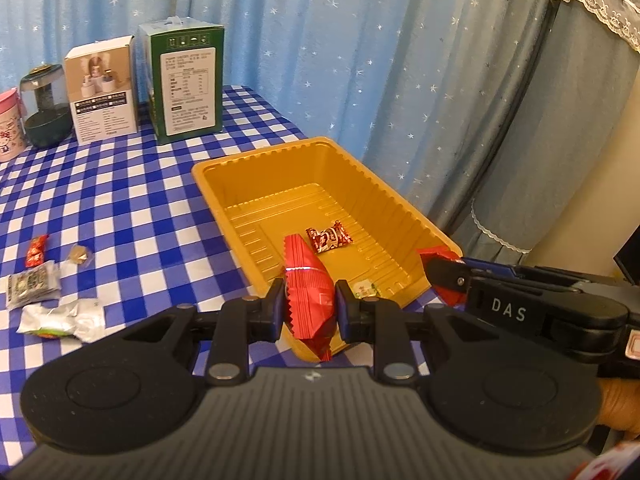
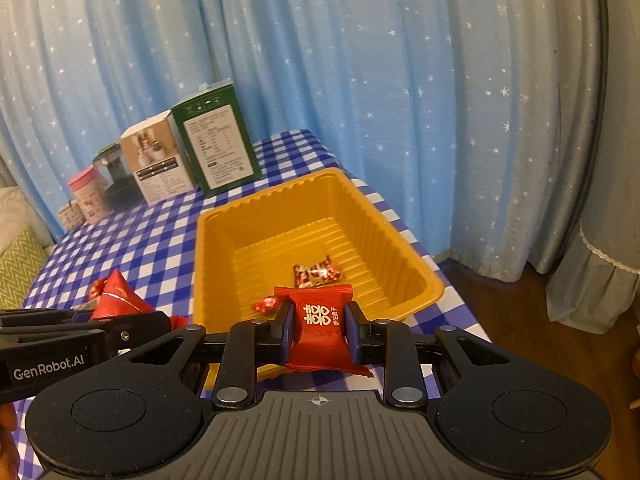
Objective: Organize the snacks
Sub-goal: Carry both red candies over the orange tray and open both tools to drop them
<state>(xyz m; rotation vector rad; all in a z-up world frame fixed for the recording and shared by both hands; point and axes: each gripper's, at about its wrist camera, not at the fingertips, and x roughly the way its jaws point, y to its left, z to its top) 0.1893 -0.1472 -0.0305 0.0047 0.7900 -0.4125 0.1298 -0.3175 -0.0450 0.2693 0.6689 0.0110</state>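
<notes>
So two snacks are being carried at once here. The red ridged snack packet (image 1: 309, 296) is pinched at its middle by the left gripper (image 1: 310, 307), with its long axis running straight ahead along the fingers, so one crimped end pokes forward over the near wall of the yellow plastic tray (image 1: 256, 160) and the other hangs back toward the camera. The red candy with white double-happiness print (image 2: 320, 326) is clamped the same way in the right gripper (image 2: 320, 330), jaws closed against both its sides, flat face up and twisted ends spread forward and back.

The thing the drop turns on: the tray lies dead ahead of both tools and a bit below, its long axis running away from them. Both loads are held right at the near rim, not clearly past it. The left packet's front tip looks to be over the tray floor already; the right candy seems to sit just above the near wall.

Already inside, just ahead of the fingers, a small red-and-white wrapped candy (image 1: 329, 237) is seen on the ribbed floor, and a shiny red foil sweet (image 2: 265, 304) sits just left of the right gripper's tip.

Probably a short push forward is needed before letting go, or a piece could land on the checked tablecloth (image 1: 132, 208). More loose wrappers (image 1: 60, 316) are left well off to the left of the left tool.
</notes>
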